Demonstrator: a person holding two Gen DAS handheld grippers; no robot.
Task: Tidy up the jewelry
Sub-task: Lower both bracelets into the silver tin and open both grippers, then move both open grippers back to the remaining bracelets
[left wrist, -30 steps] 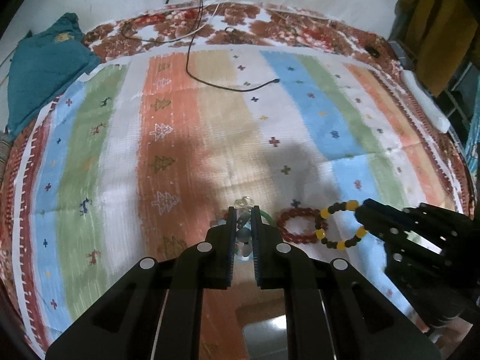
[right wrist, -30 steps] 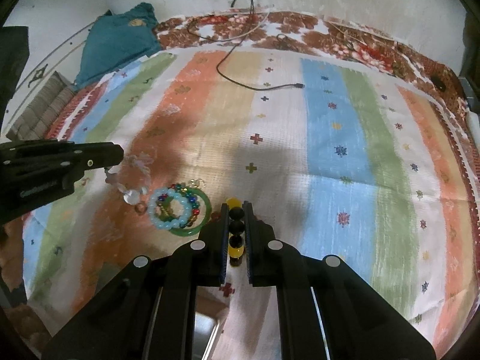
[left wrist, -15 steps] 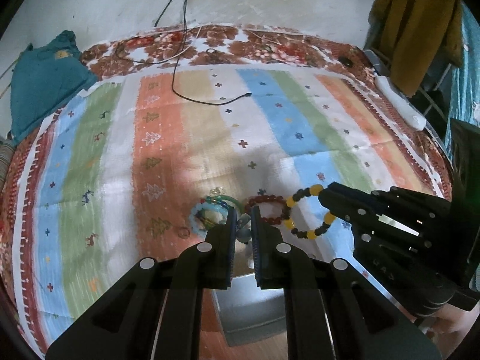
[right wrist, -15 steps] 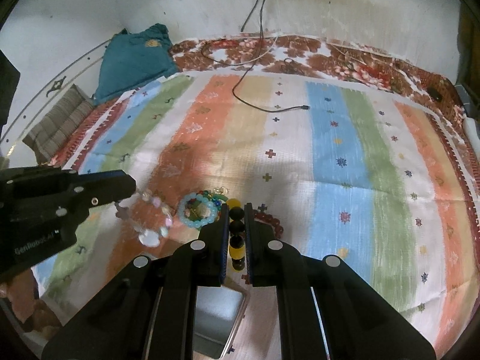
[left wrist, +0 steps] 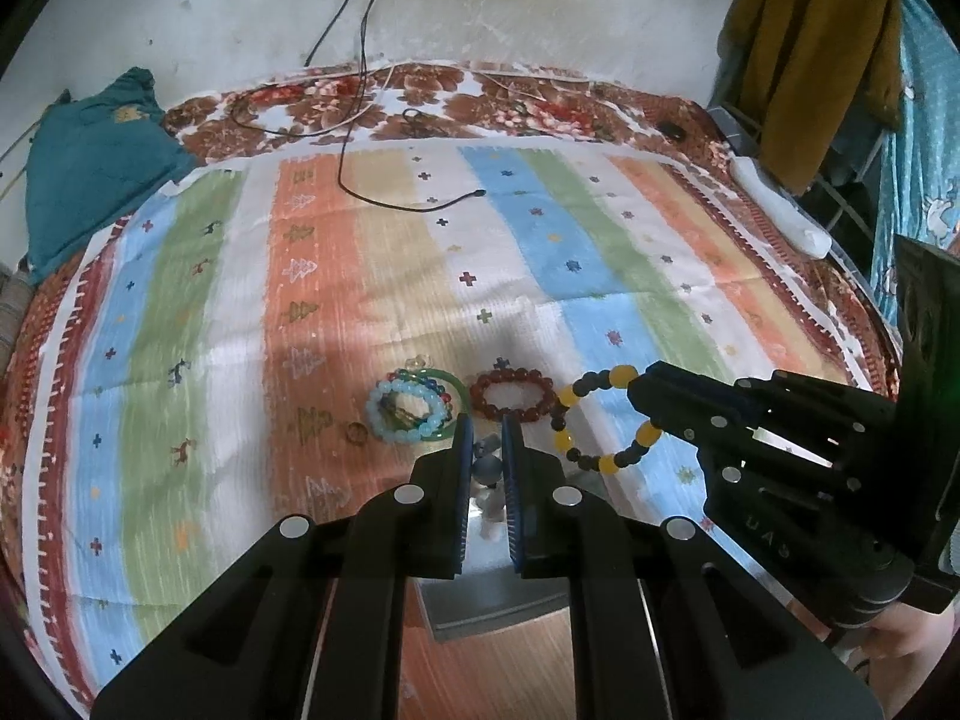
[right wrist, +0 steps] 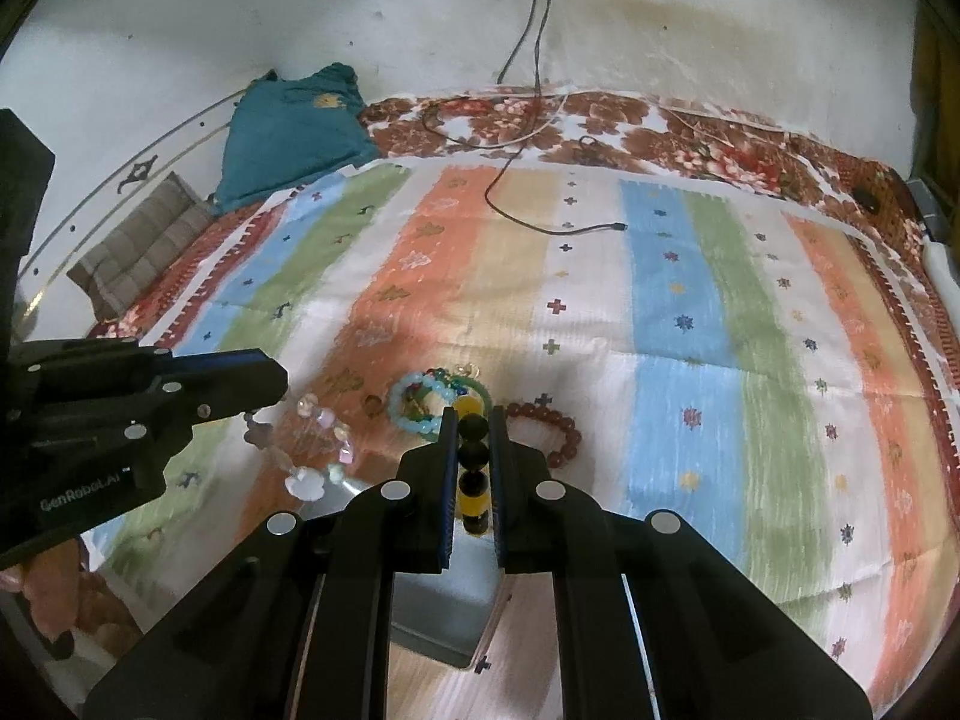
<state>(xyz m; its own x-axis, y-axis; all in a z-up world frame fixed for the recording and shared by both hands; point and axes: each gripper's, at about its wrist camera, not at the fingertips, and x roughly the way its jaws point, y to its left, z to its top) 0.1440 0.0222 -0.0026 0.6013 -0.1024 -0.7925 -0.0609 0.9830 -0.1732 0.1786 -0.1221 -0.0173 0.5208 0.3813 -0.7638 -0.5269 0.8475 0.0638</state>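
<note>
My left gripper (left wrist: 483, 426) is shut on a pale crystal bead bracelet (right wrist: 309, 450), which hangs from it above the striped cloth. My right gripper (right wrist: 471, 420) is shut on a black and yellow bead bracelet (left wrist: 600, 420), held up in the air. On the cloth lie a dark red bead bracelet (left wrist: 512, 394), a light blue bead bracelet (left wrist: 405, 411) stacked with a green bangle (left wrist: 451, 381) and a multicoloured one, and a small ring (left wrist: 355, 433). A grey open box (left wrist: 498, 600) sits below both grippers on a wooden surface.
The striped cloth (left wrist: 240, 330) covers a bed with a floral sheet (left wrist: 480, 102). A black cable (left wrist: 384, 198) lies at the far side. A teal cloth (left wrist: 90, 162) is at the back left; a white remote-like object (left wrist: 780, 210) lies at the right edge.
Both grippers have lifted and pulled back toward me with their bracelets. The grey box has come into view below them, and more of the wall shows.
</note>
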